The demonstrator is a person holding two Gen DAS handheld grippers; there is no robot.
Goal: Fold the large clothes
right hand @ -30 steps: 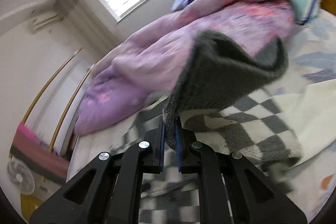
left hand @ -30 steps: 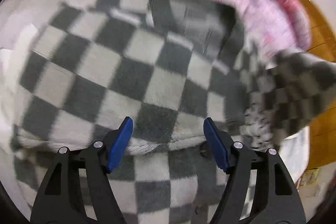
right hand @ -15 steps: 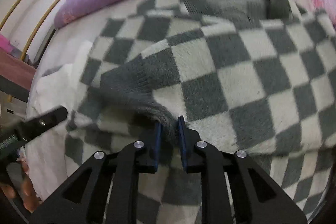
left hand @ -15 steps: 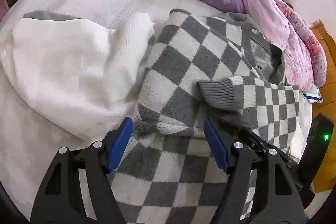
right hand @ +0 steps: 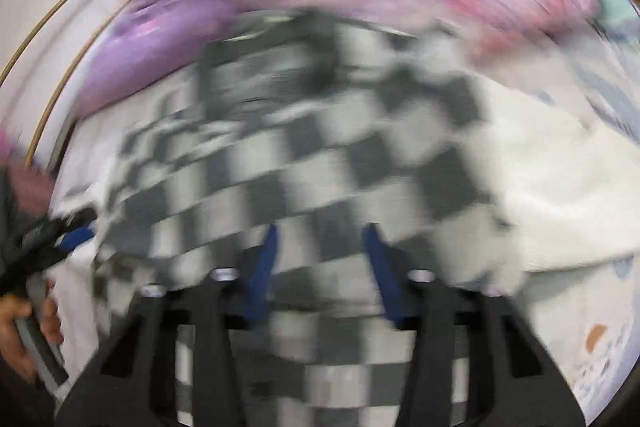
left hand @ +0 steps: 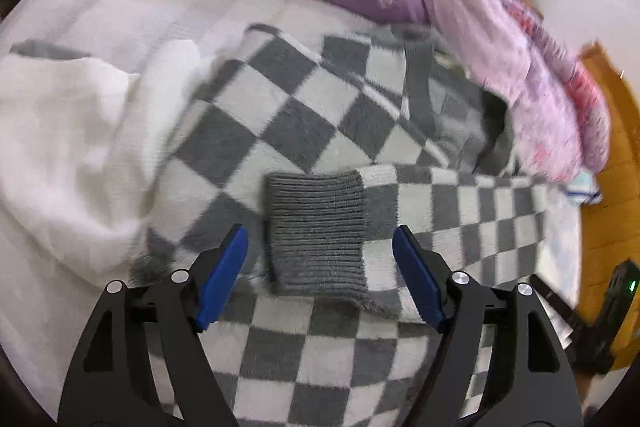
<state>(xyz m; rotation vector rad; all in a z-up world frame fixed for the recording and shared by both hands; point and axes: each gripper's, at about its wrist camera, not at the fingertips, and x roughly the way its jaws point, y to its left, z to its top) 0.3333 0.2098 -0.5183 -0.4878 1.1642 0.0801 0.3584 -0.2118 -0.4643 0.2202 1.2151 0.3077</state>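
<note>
We see checkered sweater (left hand: 280, 131) spread on bed (left hand: 120, 7), grey ribbed cuff (left hand: 316, 231) folded across it, left gripper (left hand: 320, 259) wide, just opening further, gripping nothing, right gripper (right hand: 320, 259) just opening, parted, cuff released, view blurred

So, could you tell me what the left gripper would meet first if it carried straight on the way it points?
Probably the ribbed grey cuff of the checked sweater, lying between the left gripper's open jaws; depth is hard to judge.

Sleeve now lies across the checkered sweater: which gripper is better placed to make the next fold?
Left, probably. The left gripper is open, its blue fingers either side of the grey ribbed cuff on the checkered sweater. The right gripper has just been opening, nothing between its fingers, and its view is blurred.
</note>
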